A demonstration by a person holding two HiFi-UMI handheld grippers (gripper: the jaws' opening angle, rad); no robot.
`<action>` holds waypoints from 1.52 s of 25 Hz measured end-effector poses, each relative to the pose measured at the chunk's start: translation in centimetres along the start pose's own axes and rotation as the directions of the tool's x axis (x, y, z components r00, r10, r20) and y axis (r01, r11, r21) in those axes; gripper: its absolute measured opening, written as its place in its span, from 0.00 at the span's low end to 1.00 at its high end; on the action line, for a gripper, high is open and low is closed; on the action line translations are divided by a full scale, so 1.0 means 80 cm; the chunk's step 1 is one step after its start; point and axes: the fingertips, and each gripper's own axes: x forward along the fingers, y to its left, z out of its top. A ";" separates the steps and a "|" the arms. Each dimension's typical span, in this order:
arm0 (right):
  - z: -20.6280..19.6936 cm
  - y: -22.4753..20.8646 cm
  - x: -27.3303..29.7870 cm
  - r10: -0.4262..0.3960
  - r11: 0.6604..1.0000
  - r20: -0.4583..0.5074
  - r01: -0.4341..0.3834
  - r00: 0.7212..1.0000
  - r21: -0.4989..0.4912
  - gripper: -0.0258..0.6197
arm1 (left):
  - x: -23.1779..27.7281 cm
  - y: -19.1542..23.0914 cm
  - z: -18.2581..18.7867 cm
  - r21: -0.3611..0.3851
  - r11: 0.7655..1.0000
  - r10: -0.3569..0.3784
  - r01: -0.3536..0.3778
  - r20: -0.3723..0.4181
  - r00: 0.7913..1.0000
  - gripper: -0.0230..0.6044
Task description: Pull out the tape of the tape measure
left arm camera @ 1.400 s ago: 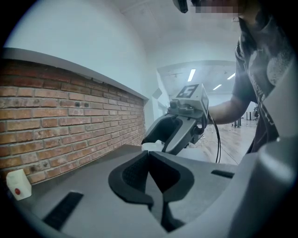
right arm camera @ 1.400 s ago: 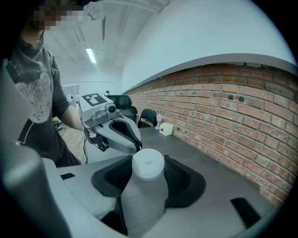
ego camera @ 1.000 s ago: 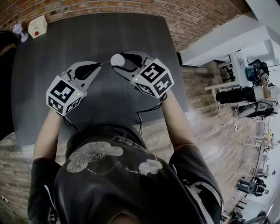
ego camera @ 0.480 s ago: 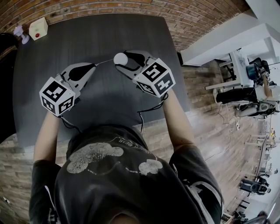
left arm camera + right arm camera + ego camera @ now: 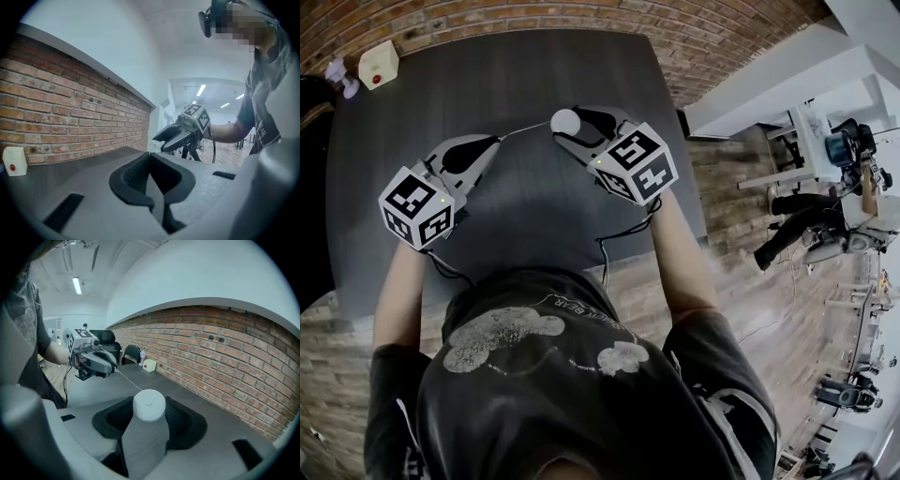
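Left claw and right claw sit over mid tabletop, left one to the left, apart. Tape measure between right claw's jaws; tape runs from it leftward into left claw's tips. Button box at tabletop's far left corner, brick wall behind.

Dark table against a brick wall (wood-plank floor beside), strip lights overhead.

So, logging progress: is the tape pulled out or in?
Out: a thin tape spans from the tape measure in the right gripper to the left gripper.
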 end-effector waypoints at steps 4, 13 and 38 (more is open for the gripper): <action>-0.005 -0.011 -0.006 -0.022 0.999 0.000 0.022 1.000 0.027 0.40 | -0.013 0.014 -0.005 -0.024 0.999 0.024 -0.024 -0.001 1.000 0.05; -0.009 -0.012 -0.002 -0.024 0.999 -0.001 0.024 1.000 0.044 0.40 | -0.028 0.036 -0.013 -0.057 0.996 0.071 -0.070 0.006 0.997 0.05; -0.029 -0.036 -0.020 -0.076 0.994 -0.048 0.079 0.996 0.069 0.40 | -0.062 0.064 -0.040 -0.148 0.982 0.113 -0.117 -0.037 0.993 0.05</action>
